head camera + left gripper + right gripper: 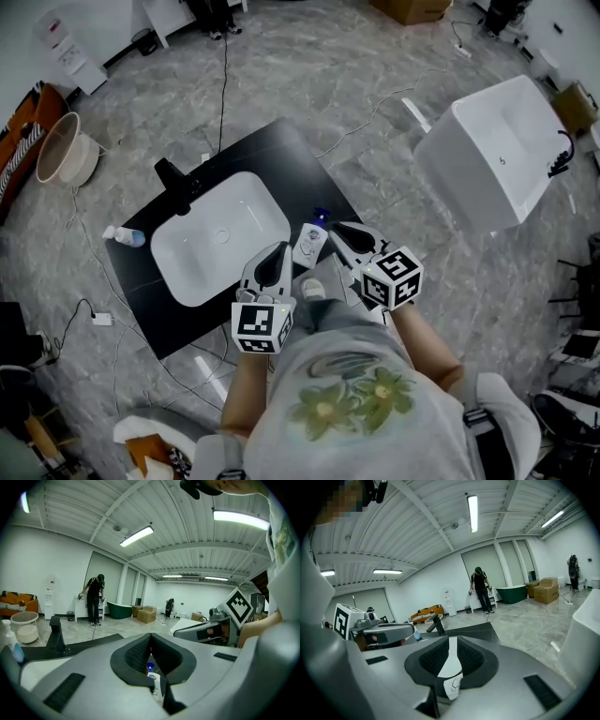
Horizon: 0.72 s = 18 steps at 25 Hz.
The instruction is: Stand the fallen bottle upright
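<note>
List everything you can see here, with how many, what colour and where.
countertop: 1, black, centre
sink basin: 1, white, set in the countertop
faucet: 1, black, at the basin's far edge
bottles: 2, white with blue; one right of the basin, one at the countertop's left end
bucket: 1, beige, floor, far left
tub: 1, white, floor, right
cardboard box: 1, brown, top edge
bystander: 1, in black, across the room
left gripper: grey, shut, at the basin's near edge
right gripper: grey, shut, right of the nearer bottle

Clear over basin (220, 239); faucet (178, 183) blocking far-left rim; near-right counter strip (333, 202) tight: bottle (312, 242) flanked by left gripper (277, 260), right gripper (343, 234).
</note>
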Motion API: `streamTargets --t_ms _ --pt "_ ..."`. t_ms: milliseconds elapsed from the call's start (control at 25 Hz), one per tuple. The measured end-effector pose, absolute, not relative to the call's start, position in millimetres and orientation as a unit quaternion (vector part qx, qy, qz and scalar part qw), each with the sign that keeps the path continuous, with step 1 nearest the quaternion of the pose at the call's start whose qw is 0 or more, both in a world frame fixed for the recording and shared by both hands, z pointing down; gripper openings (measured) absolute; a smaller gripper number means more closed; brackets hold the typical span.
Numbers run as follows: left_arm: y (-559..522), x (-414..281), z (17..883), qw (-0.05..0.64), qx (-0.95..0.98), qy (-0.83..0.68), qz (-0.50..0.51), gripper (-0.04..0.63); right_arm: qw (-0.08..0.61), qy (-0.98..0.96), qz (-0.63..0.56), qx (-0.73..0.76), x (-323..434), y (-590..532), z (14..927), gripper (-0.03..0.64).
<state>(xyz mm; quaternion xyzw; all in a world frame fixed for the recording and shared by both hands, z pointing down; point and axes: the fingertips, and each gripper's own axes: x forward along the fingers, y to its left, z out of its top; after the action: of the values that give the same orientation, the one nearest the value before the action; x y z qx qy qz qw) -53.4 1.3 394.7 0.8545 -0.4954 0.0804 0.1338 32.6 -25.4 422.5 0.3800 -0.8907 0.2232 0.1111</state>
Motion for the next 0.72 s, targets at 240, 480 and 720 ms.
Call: streamTargets --t_ms 240,480,720 --pt "-35 -52 405 0.136 0.846 -0.507 0.088 0.018 0.135 -0.893 0.221 0.368 36 -58 444 0.046" --pt "-62 -49 423 0.147 0.838 -0.516 0.098 0.018 0.175 -0.891 0.235 0.348 37 -85 480 0.048" --pt "-83 -49 438 0.166 0.831 -0.519 0.113 0.018 0.209 -0.888 0.250 0.325 34 -103 504 0.060"
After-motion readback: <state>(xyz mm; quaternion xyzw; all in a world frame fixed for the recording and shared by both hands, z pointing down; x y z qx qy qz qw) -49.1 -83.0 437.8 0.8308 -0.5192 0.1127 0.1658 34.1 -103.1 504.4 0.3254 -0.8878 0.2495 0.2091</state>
